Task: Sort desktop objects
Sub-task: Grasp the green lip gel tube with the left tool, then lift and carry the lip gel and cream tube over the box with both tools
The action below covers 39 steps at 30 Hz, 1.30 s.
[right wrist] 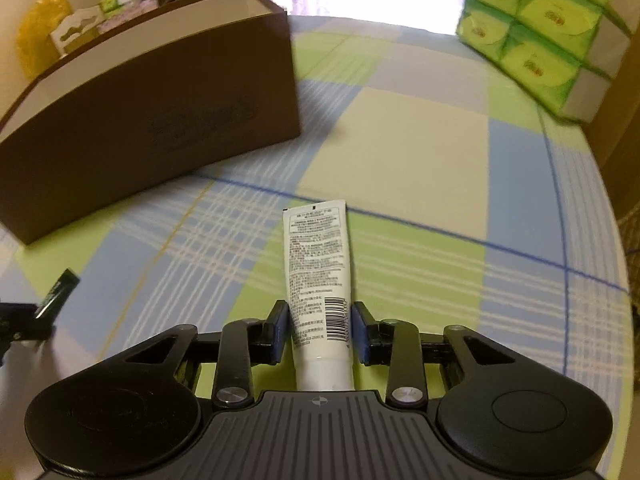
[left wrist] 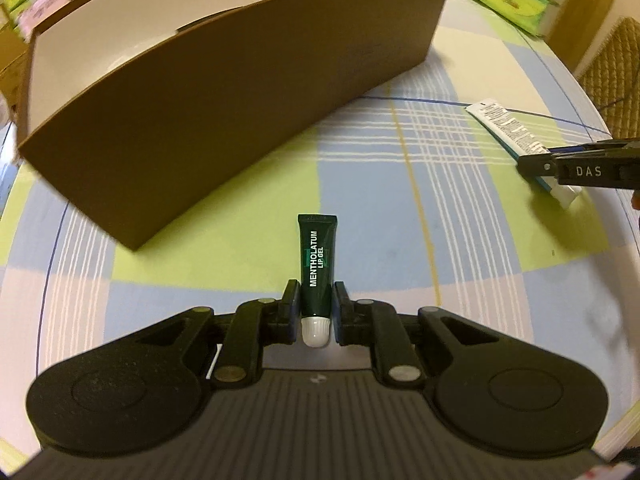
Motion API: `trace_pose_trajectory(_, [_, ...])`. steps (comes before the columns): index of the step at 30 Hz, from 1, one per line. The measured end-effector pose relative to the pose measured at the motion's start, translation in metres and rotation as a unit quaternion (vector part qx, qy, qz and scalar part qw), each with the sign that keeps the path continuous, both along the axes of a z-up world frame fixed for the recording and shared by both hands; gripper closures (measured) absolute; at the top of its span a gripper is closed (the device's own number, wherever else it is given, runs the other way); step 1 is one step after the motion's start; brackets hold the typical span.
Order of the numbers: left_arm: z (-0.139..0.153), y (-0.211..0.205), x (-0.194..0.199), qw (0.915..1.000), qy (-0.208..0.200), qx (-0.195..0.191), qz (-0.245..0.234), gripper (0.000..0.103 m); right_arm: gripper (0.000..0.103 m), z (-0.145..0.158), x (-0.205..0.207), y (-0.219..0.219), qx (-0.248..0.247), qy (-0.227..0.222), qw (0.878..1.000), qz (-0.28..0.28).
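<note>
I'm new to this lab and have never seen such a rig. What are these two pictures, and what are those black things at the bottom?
A person holds a hand-held gripper in each hand; a fisheye camera on each looks along its fingers. In the left wrist view, the left hand-held gripper is shut on a dark green Mentholatum lip gel tube. In the right wrist view, the right hand-held gripper pinches a white printed tube. On the checked tablecloth stand an open brown box and stacked green tissue packs.
</note>
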<state>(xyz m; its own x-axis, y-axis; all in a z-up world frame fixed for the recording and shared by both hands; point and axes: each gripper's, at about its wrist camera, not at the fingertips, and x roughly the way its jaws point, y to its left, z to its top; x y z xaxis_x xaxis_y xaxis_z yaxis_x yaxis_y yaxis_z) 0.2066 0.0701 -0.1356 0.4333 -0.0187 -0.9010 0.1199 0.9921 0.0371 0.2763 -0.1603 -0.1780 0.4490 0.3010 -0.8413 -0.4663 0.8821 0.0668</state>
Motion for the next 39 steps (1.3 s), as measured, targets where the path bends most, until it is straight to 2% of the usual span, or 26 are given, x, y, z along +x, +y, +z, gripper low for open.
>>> trace_pose_trajectory(6, [0.004, 0.003, -0.021, 0.9998, 0.003, -0.009, 0.017, 0.091, 0.073, 0.0, -0.048, 0.002, 0.003, 0.009, 0.997, 0.075])
trace_pose_trajectory(13, [0.004, -0.012, -0.049, 0.9995, 0.015, -0.023, 0.015, 0.091, 0.072, -0.001, -0.095, -0.006, 0.0, 0.011, 0.994, 0.111])
trace_pose_trajectory(19, [0.005, -0.016, -0.053, 0.9993, 0.014, -0.026, 0.024, 0.09, 0.072, -0.003, -0.093, -0.006, 0.003, 0.006, 0.994, 0.112])
trace_pose_trajectory(21, [0.005, -0.016, -0.049, 0.9991, 0.013, -0.028, 0.029, 0.089, 0.069, -0.003, -0.089, -0.006, 0.008, 0.008, 0.994, 0.11])
trace_pose_trajectory(22, [0.004, -0.016, -0.046, 0.999, 0.013, -0.028, 0.031, 0.088, 0.065, -0.003, -0.087, -0.005, 0.009, 0.008, 0.994, 0.11])
trace_pose_trajectory(24, [0.003, -0.018, -0.04, 0.9988, 0.017, -0.03, 0.034, 0.076, 0.057, -0.003, -0.084, -0.003, 0.008, 0.011, 0.993, 0.114])
trace_pose_trajectory(25, [0.002, -0.02, -0.039, 0.9989, 0.017, -0.028, 0.034, 0.073, 0.049, -0.003, -0.083, -0.002, 0.009, 0.013, 0.993, 0.118])
trace_pose_trajectory(26, [0.002, -0.023, -0.038, 0.999, 0.018, -0.026, 0.031, 0.066, 0.043, -0.004, -0.083, 0.0, 0.009, 0.016, 0.992, 0.122])
trace_pose_trajectory(28, [0.0, -0.029, -0.038, 0.9993, 0.018, -0.02, 0.025, 0.055, 0.04, -0.004, -0.084, 0.005, -0.002, 0.016, 0.991, 0.132])
trace_pose_trajectory(30, [-0.003, -0.035, -0.037, 0.9996, 0.017, -0.01, 0.022, 0.045, 0.04, -0.004, -0.086, 0.011, -0.022, 0.005, 0.99, 0.14])
trace_pose_trajectory(34, [-0.004, -0.036, -0.038, 0.9996, 0.013, -0.004, 0.024, 0.046, 0.041, -0.005, -0.086, 0.011, -0.021, -0.003, 0.99, 0.139])
trace_pose_trajectory(36, [-0.003, -0.032, -0.039, 0.9996, 0.008, -0.002, 0.028, 0.057, 0.049, -0.004, -0.086, 0.01, -0.023, -0.009, 0.99, 0.137])
trace_pose_trajectory(37, [-0.003, -0.031, -0.04, 0.9996, 0.005, 0.002, 0.028, 0.062, 0.062, -0.003, -0.085, 0.009, -0.02, -0.011, 0.991, 0.134])
trace_pose_trajectory(38, [-0.003, -0.031, -0.04, 0.9996, 0.002, 0.008, 0.027, 0.068, 0.069, -0.001, -0.083, 0.01, -0.018, -0.014, 0.991, 0.132])
trace_pose_trajectory(39, [-0.003, -0.03, -0.041, 0.9996, -0.001, 0.013, 0.025, 0.07, 0.069, 0.0, -0.082, 0.01, -0.018, -0.012, 0.991, 0.13])
